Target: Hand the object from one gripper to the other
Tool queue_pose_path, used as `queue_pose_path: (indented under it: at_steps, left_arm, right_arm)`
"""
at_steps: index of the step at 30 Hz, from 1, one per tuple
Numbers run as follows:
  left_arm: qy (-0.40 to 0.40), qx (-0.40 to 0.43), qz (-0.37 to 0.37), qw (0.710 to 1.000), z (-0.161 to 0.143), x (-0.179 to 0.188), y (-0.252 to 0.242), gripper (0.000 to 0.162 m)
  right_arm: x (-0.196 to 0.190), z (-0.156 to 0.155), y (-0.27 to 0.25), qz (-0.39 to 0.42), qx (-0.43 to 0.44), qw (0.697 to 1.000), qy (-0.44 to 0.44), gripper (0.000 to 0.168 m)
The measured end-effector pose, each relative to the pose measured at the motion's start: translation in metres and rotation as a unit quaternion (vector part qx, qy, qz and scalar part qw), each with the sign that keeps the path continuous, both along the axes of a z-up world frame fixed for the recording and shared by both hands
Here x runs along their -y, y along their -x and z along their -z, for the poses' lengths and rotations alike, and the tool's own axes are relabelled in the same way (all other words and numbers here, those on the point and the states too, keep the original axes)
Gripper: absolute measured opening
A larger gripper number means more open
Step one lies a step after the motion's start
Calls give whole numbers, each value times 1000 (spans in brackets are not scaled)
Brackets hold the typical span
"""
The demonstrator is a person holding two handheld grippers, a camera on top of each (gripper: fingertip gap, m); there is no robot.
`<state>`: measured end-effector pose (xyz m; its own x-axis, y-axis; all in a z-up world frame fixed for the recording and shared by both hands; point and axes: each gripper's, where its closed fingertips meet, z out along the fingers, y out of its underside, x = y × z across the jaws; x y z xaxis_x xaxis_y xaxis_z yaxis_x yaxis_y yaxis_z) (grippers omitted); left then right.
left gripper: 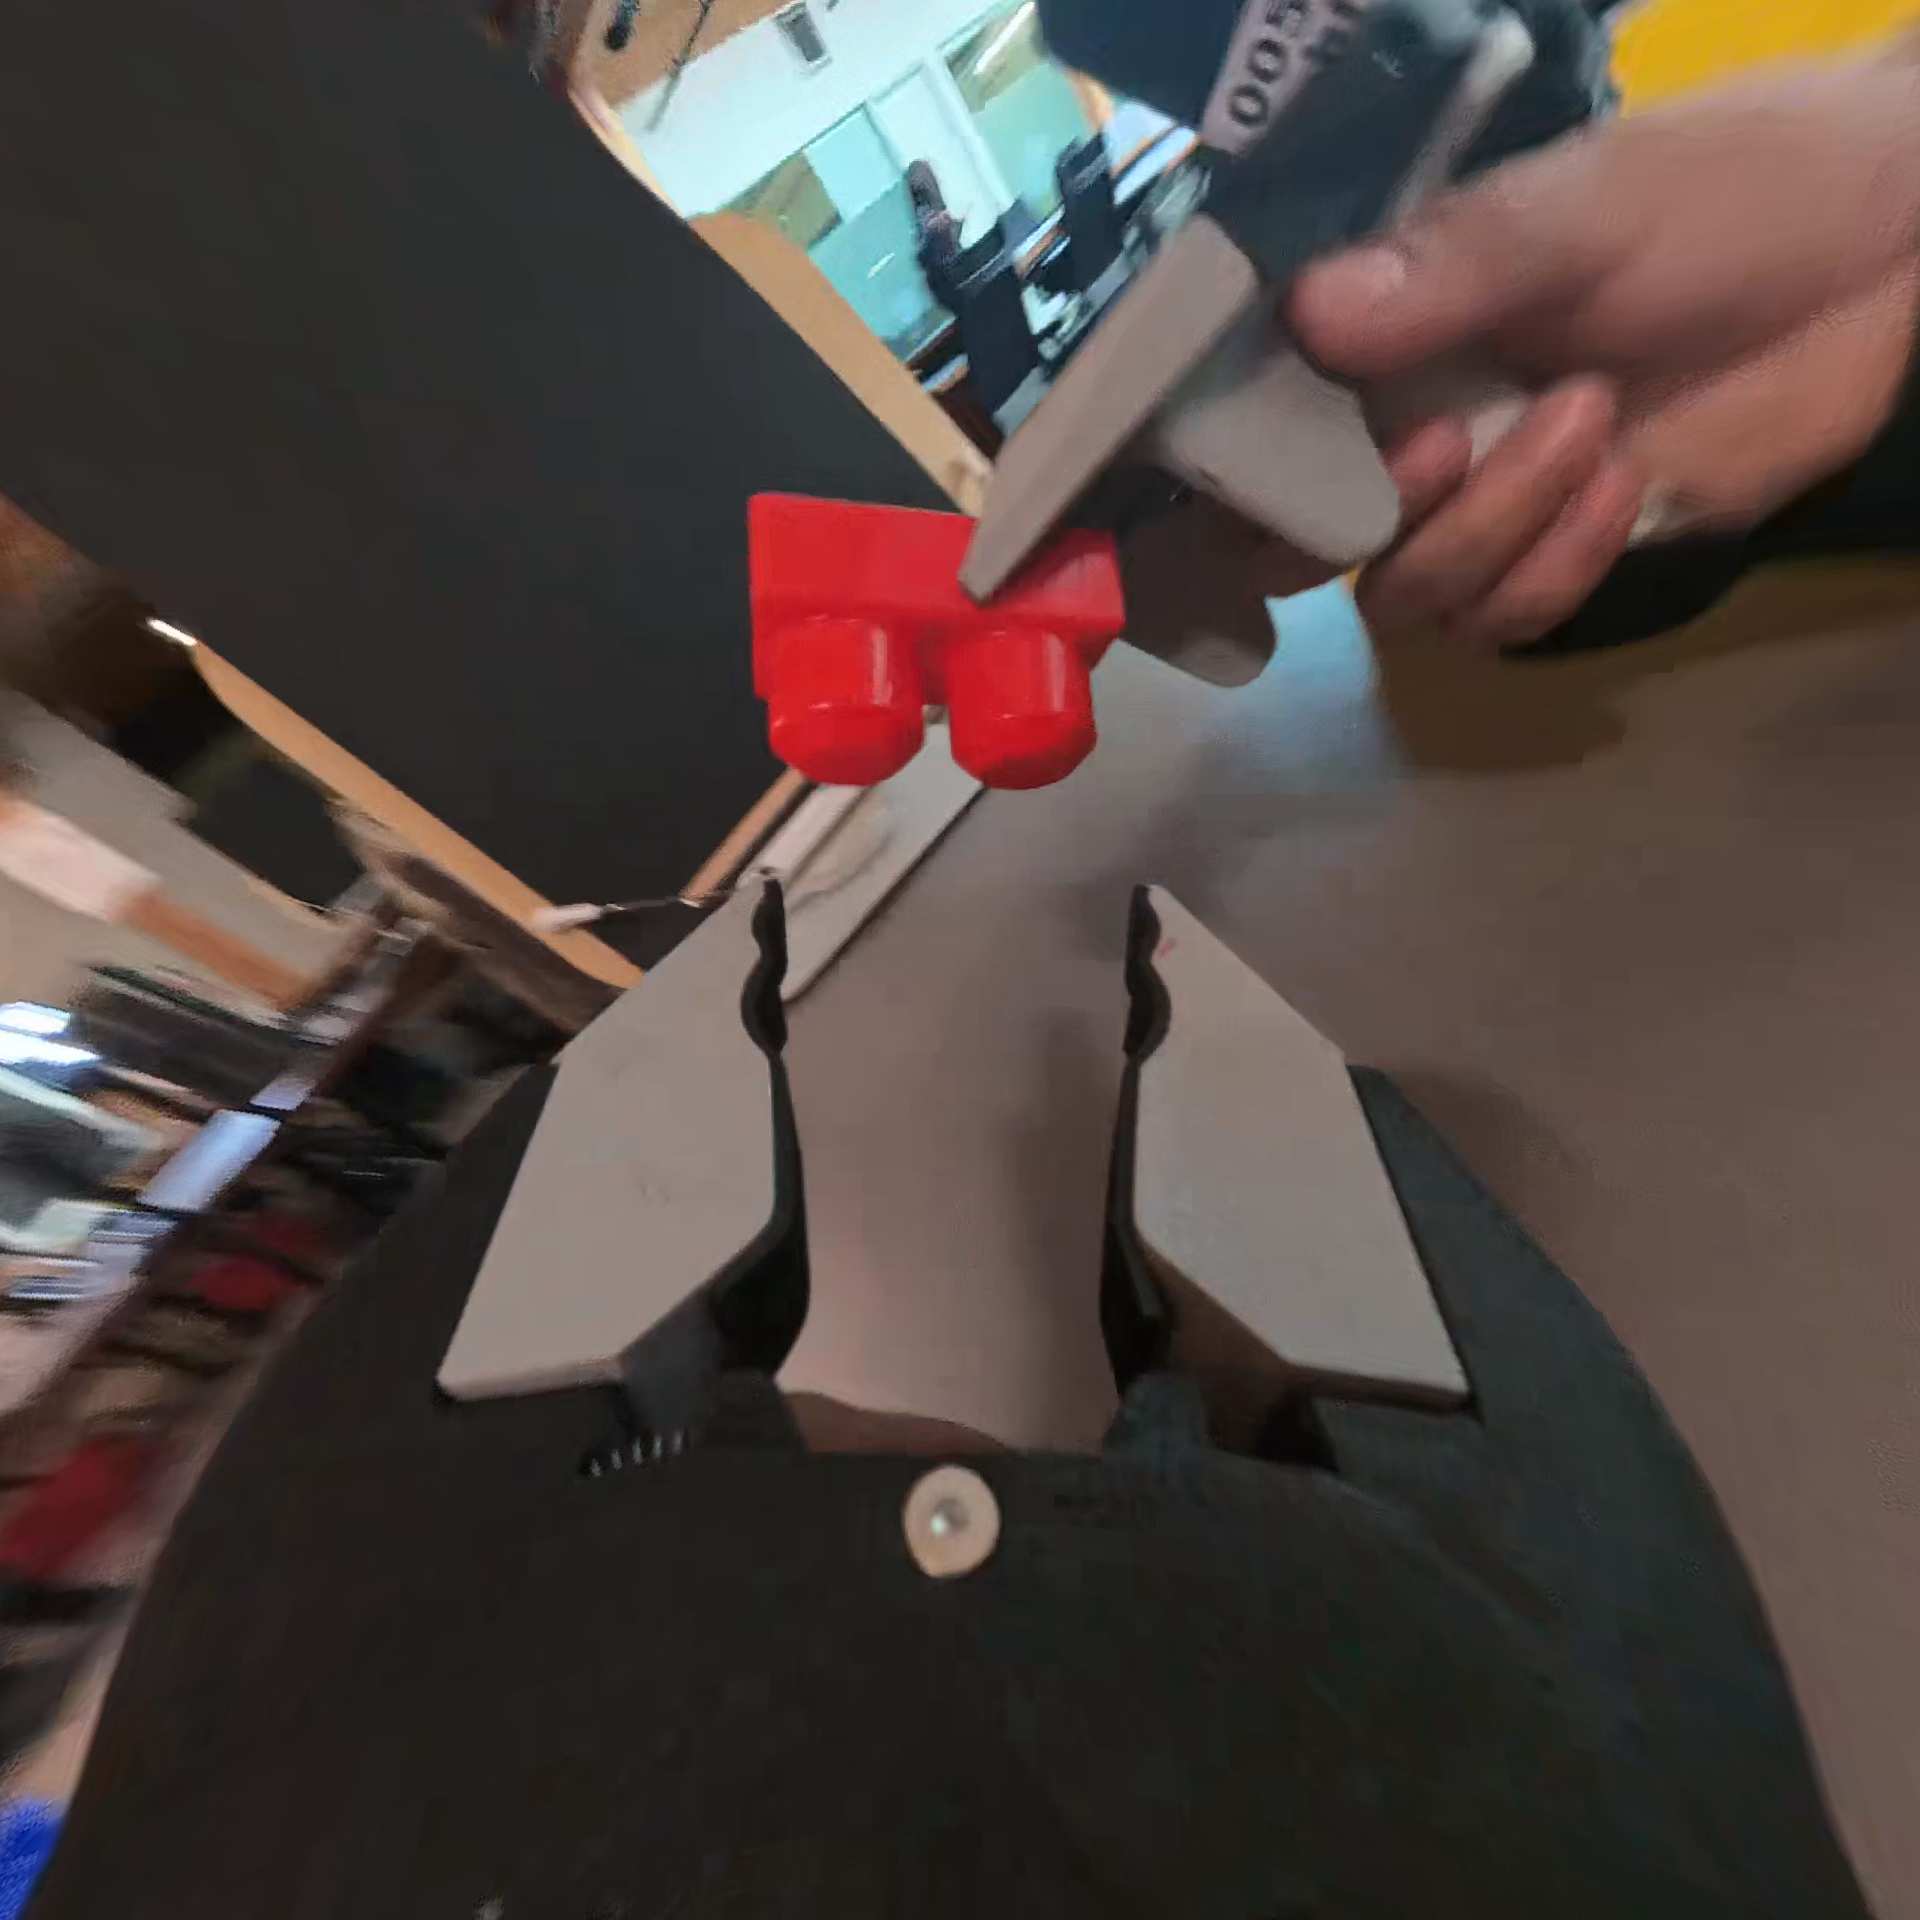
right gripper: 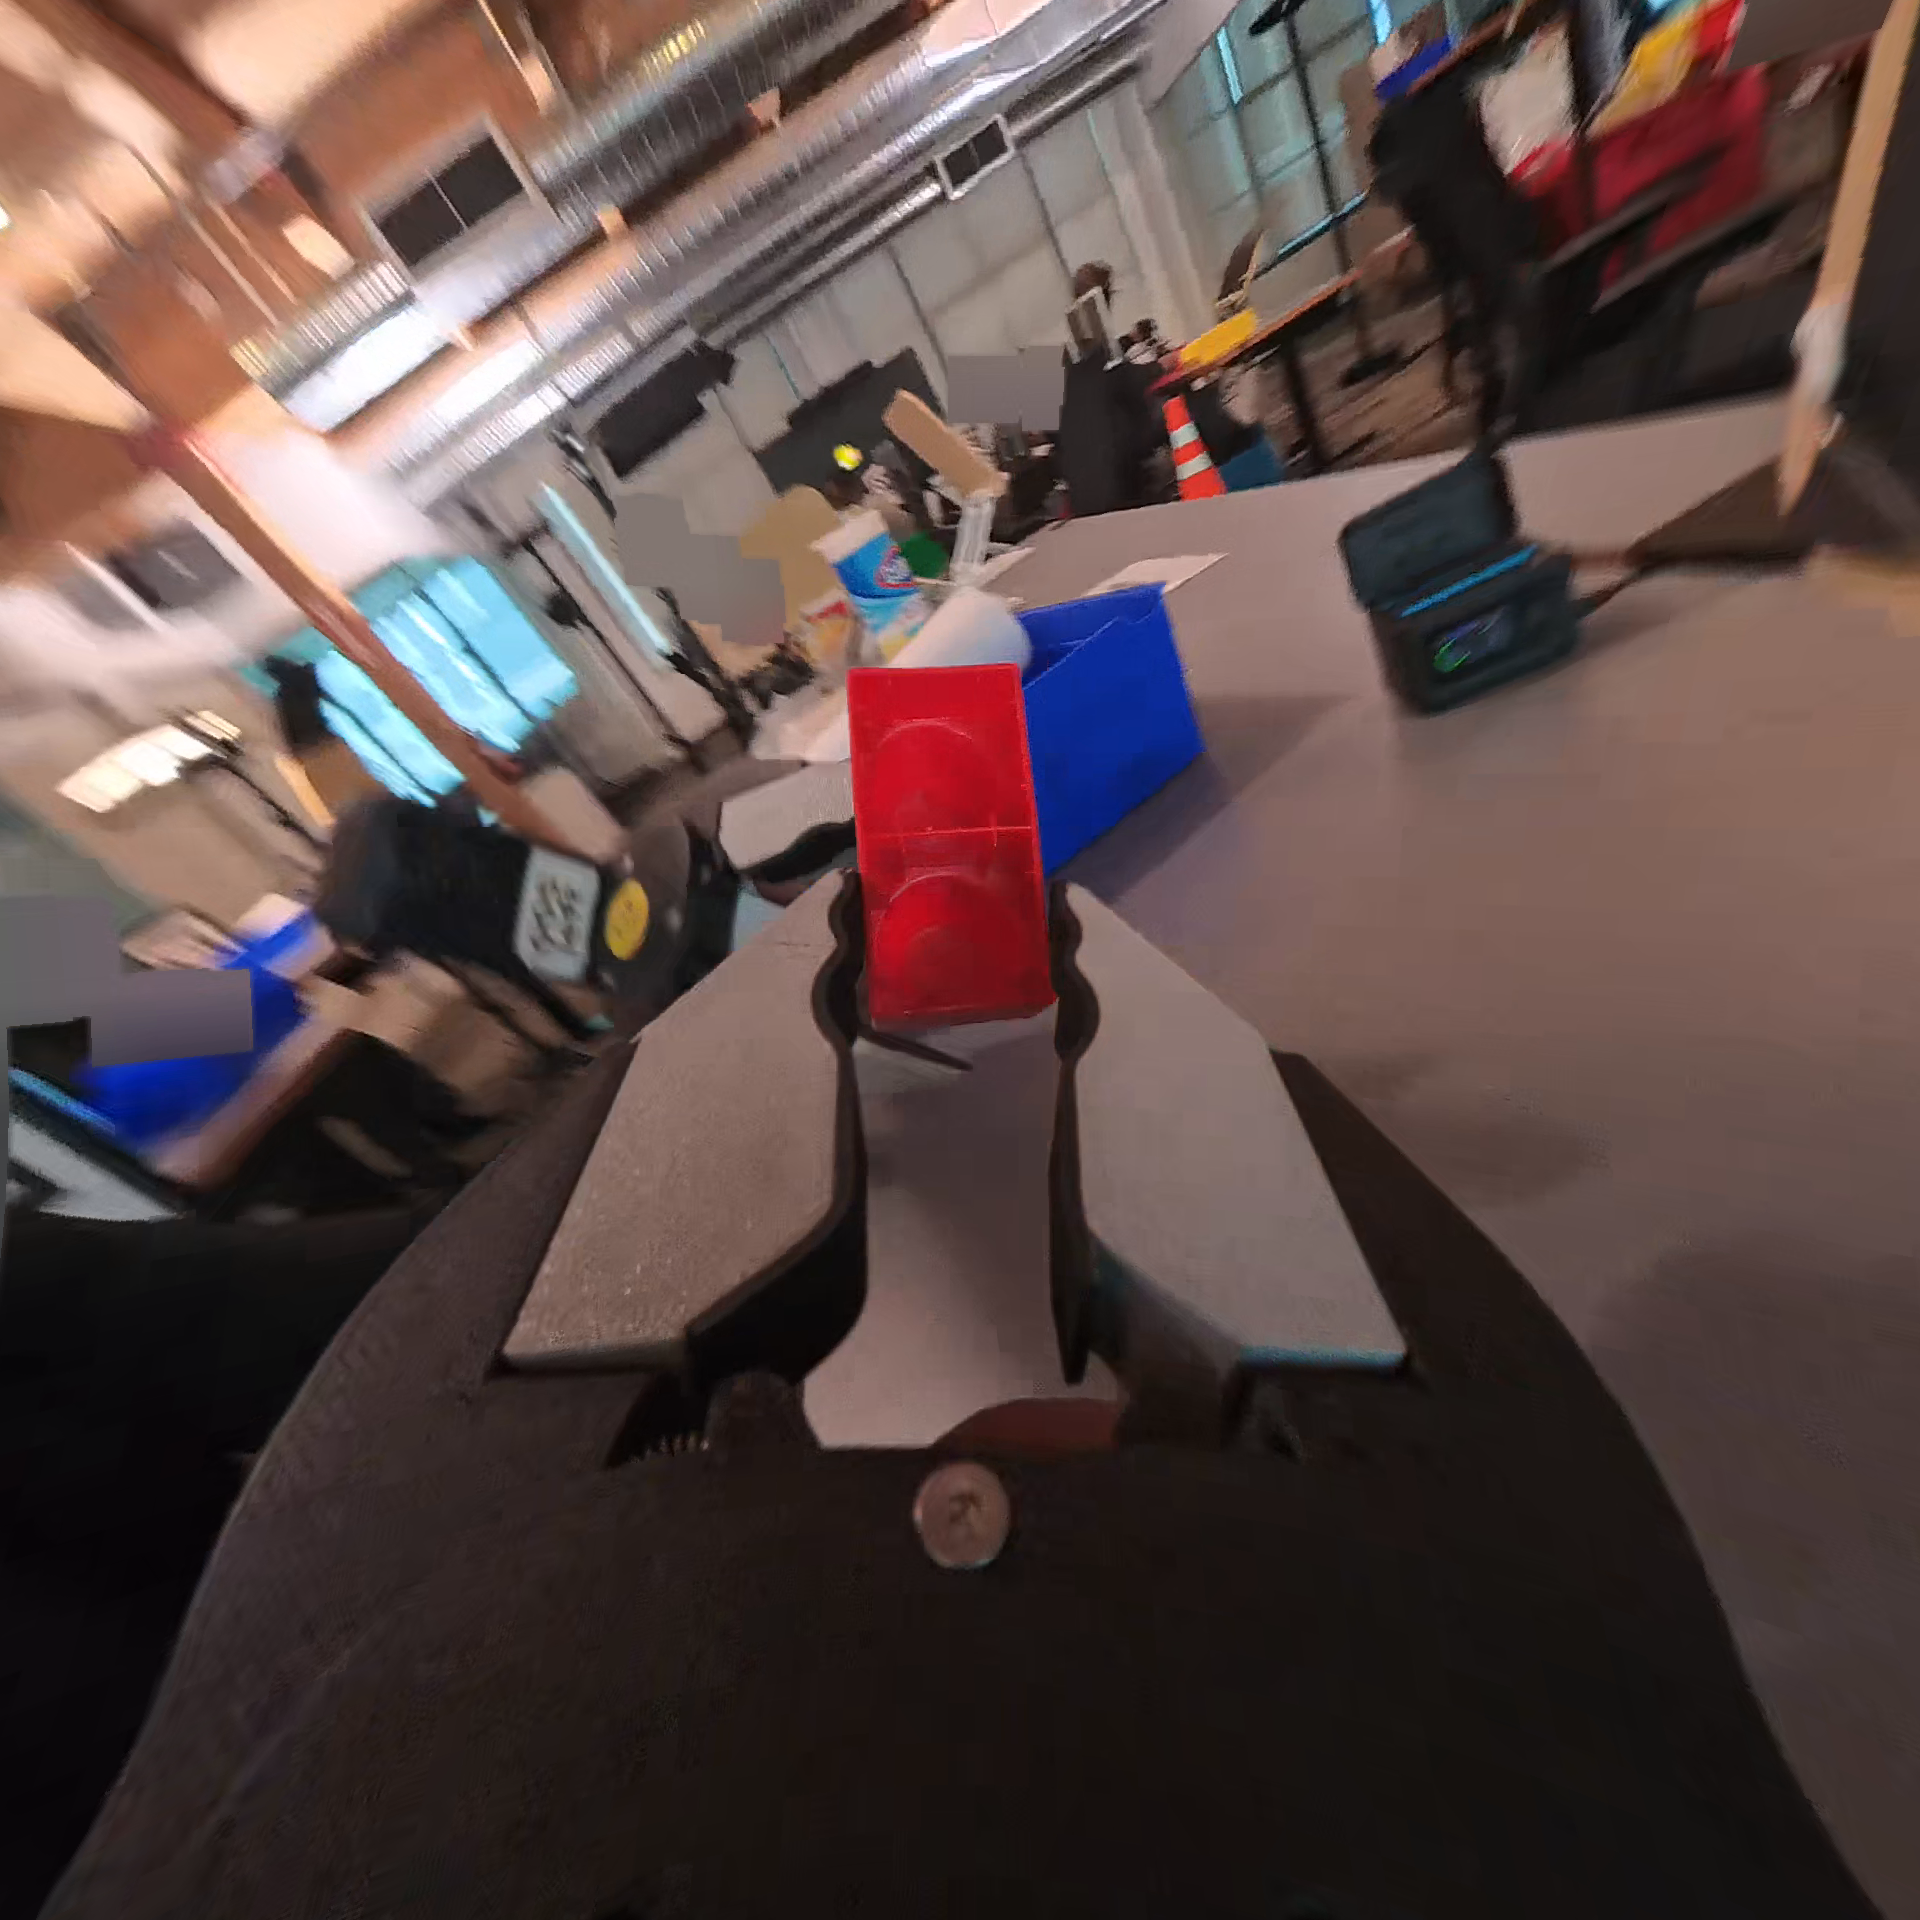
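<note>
Red block: clamped at its near end between the right gripper fingertips, held in the air above the grey table.
Long axis: running away from the right jaws, free end far; in the left view it lies crosswise, two studs pointing toward the left gripper.
Left jaws: apart and empty, the block just beyond and slightly left of their gap (not yet touching).
Likely next: left closes on the free end.
Blue bin: behind the block; white items inside, too blurred to name.
Dark case: far right, lid up.
</note>
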<state>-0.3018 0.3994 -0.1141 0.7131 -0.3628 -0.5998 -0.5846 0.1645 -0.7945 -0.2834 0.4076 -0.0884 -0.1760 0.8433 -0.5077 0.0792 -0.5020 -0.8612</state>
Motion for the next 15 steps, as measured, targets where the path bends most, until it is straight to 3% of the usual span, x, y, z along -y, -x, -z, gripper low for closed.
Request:
queue_pose_path:
  at_steps: [4, 10, 15]
  left_arm:
    - [-84, -107, -46, 990, -3, -3, -1, 68]
    - [-196, -210, -84, 954, -20, 5, 1, 67]
    - [-217, -270, -92, 933, -14, 3, -3, 55]
  right_arm:
    - [3, 11, 4, -60, 6, 986, 157, 32]
    - [17, 19, 9, -117, 26, 961, 249, 32]
    - [28, 20, 9, -168, 31, 939, 299, 32]
